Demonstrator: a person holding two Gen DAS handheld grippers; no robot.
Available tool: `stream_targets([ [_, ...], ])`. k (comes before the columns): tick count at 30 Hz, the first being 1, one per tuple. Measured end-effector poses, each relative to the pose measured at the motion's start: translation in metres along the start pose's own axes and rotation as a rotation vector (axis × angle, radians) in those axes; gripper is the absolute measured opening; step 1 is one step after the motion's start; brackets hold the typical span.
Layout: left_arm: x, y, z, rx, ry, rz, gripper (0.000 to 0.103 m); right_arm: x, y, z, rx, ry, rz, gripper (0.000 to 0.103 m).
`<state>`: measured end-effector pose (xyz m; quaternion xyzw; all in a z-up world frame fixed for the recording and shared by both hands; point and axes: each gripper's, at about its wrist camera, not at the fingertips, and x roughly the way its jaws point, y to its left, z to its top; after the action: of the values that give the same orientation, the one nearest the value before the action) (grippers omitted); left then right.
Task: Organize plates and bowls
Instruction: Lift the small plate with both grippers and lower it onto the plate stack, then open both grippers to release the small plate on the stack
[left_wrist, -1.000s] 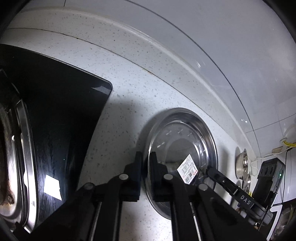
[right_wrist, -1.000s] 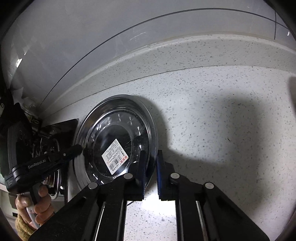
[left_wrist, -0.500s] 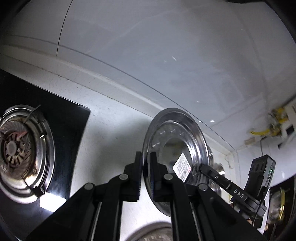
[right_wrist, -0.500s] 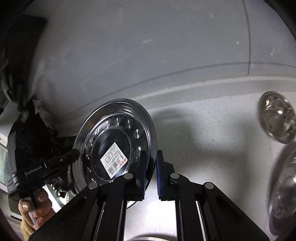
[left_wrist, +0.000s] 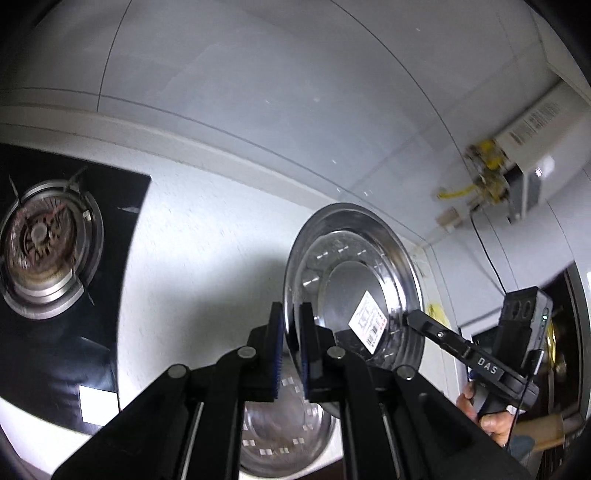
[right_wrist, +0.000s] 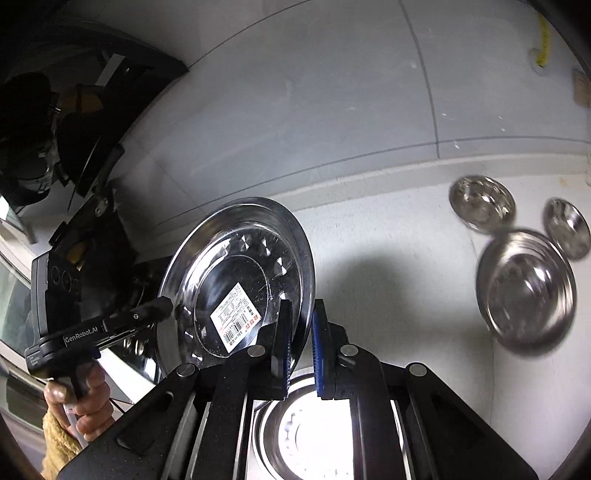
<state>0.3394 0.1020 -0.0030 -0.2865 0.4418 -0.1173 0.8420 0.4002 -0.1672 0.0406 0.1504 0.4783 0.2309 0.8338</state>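
Stainless steel plate (left_wrist: 351, 291) hangs mid-frame above the counter (left_wrist: 207, 258), its opposite rims pinched by the left gripper (left_wrist: 291, 350) and right gripper (right_wrist: 300, 350); uneven pull could slip it onto the plate below (right_wrist: 295, 439).

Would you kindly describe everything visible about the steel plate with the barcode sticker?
The steel plate is round, shiny metal with a wide rim, a ring of pressed dimples and a flat centre bearing a white barcode sticker. It is held off the counter, tilted nearly on edge. The left claw pinches one side of its rim and the right claw the opposite side. Another plate lies on the counter beneath.
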Motion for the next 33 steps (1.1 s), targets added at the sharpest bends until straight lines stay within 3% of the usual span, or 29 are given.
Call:
stream_targets([
  [7, 0.013, 0.007, -0.073, -0.011, 0.085, -0.041, 0.007, -0.017, -0.022, -0.068, 0.038, 0.047, -0.033, 0.009],
  [11, 0.045, 0.031, -0.114, -0.065, 0.17, -0.035, 0.007, 0.004, -0.051, -0.11, 0.088, 0.118, -0.047, 0.009],
  [15, 0.076, 0.049, -0.139, -0.097, 0.222, 0.023, 0.007, 0.032, -0.08, -0.135, 0.127, 0.186, -0.072, 0.009],
  [24, 0.095, 0.058, -0.15, -0.089, 0.198, 0.106, 0.007, 0.07, -0.109, -0.138, 0.122, 0.251, -0.066, 0.01],
  [31, 0.094, 0.054, -0.15, -0.068, 0.163, 0.163, 0.009, 0.065, -0.096, -0.142, 0.075, 0.268, -0.07, 0.011],
  [33, 0.089, 0.05, -0.148, -0.043, 0.13, 0.204, 0.014, 0.066, -0.096, -0.14, 0.055, 0.269, -0.071, 0.012],
])
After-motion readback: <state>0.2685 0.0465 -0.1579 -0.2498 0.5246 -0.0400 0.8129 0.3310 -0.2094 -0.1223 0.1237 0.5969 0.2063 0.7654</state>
